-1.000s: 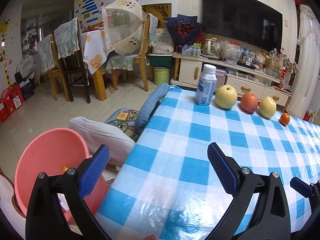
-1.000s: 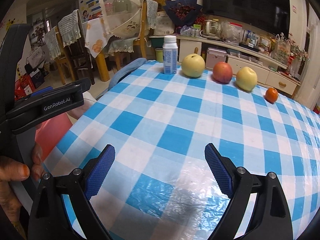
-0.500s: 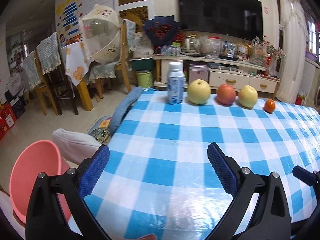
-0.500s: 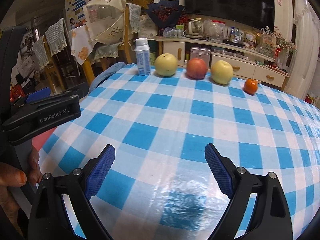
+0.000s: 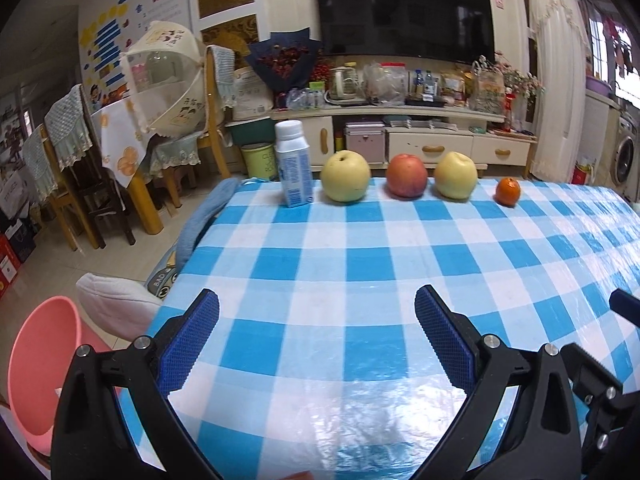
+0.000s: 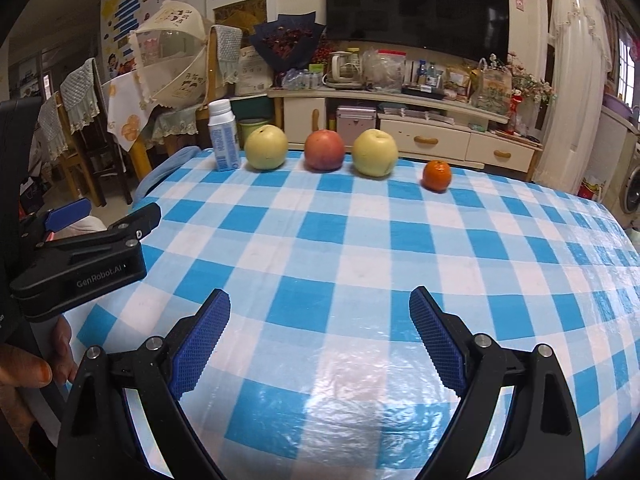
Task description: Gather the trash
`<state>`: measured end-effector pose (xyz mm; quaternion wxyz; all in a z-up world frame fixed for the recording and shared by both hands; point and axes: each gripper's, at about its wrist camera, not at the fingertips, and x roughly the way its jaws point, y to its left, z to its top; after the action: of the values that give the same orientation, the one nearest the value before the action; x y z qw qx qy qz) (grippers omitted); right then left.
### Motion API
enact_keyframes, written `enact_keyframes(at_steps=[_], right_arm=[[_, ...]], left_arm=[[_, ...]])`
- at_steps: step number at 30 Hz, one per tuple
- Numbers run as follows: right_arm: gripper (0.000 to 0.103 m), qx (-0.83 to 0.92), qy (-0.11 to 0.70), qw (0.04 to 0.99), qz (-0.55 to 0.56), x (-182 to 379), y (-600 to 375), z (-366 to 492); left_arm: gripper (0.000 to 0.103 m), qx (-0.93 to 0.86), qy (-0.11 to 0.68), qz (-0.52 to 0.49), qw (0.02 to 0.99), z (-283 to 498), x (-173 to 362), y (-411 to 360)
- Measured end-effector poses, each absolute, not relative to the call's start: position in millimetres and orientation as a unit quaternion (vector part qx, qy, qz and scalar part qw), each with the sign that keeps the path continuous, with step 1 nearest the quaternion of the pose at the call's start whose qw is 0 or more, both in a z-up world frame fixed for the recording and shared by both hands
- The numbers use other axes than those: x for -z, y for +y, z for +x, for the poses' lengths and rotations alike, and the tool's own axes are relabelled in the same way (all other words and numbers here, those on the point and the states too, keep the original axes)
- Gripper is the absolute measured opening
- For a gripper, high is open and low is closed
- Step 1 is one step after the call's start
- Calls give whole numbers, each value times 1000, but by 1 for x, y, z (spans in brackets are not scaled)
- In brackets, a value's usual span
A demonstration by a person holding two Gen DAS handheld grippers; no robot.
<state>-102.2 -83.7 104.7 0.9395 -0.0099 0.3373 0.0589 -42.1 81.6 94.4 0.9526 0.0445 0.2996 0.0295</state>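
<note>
A white and blue drink bottle (image 5: 294, 164) (image 6: 225, 136) stands upright at the far left edge of the blue checked table (image 5: 360, 272) (image 6: 360, 240). Right of it sit a yellow pear (image 5: 346, 176), a red apple (image 5: 407, 175), a second yellow pear (image 5: 456, 175) and a small orange (image 5: 508, 191). My left gripper (image 5: 316, 334) hovers open over the near part of the table, nothing between its fingers. My right gripper (image 6: 320, 334) is open too, and empty. A pink bin (image 5: 40, 364) stands on the floor at the table's left.
A white cushion (image 5: 116, 304) and a blue cloth (image 5: 204, 216) hang by the table's left edge. Dining chairs (image 5: 76, 184) and a covered table stand at the back left. A TV cabinet (image 5: 400, 136) full of items runs behind the table. A hand (image 6: 24, 376) holds the left gripper.
Both grippers have swung to the right along the table; the bottle and fruit now sit nearer the middle of both views. The pink bin has slid towards the left edge. Jaws are unchanged.
</note>
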Motion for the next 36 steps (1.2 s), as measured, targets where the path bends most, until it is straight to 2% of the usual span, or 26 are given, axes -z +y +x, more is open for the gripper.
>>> enact_keyframes(at_steps=[36], right_arm=[[90,-24,331,943,-6,-102,-118,-97]], left_arm=[[99,30,307,56,949,-35,-79,31]])
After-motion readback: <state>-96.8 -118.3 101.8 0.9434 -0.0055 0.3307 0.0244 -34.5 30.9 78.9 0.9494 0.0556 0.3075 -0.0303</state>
